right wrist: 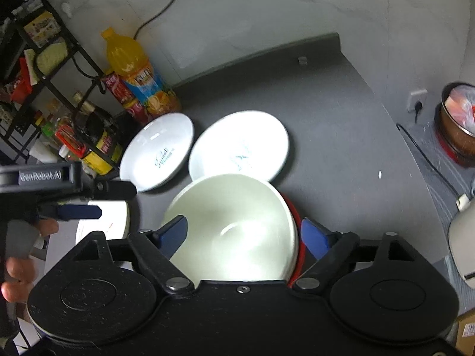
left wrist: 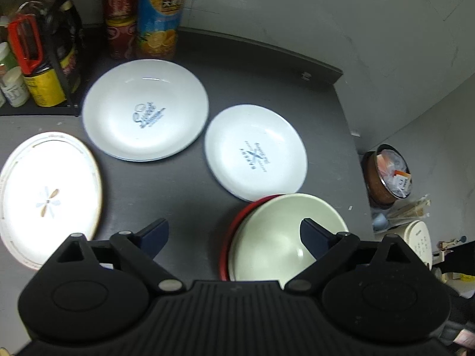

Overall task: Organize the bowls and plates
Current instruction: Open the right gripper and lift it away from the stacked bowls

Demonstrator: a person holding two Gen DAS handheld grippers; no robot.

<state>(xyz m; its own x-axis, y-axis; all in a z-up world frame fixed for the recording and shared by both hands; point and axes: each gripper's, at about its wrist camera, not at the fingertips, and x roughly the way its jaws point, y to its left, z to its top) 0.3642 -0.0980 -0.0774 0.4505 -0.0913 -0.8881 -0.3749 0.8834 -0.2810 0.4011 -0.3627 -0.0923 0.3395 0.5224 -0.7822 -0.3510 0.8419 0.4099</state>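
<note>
Far left: a black wire rack (right wrist: 44,68) crowded with bottles and jars, too jumbled to count. Beside it, an orange juice bottle (right wrist: 139,80) and a red can (left wrist: 120,12), both upright against the grey wall (left wrist: 326,14).

On the dark countertop (left wrist: 184,195), three plates in all: a gold-rimmed plate (left wrist: 50,195) at the left, overexposed and partly cut off by the left gripper's body; a white plate with blue script (left wrist: 145,109) near the rack; a smaller white plate with a blue cross mark (left wrist: 256,151) just beside it, near edge hidden behind the bowls.

Two bowls, nested: a cream bowl (right wrist: 234,225) inside a red bowl (right wrist: 292,207), only a sliver of red rim visible.

Left gripper (left wrist: 234,234): fingers spread wide, nothing between them, hovering over bare counter beside the bowls. Right gripper (right wrist: 246,233): fingers parted, straddling the cream bowl; contact with the rim impossible to tell.

Far right, off the counter: a brown pot (right wrist: 457,118) stuffed with plastic, and a white appliance (left wrist: 418,243), partly cropped.
</note>
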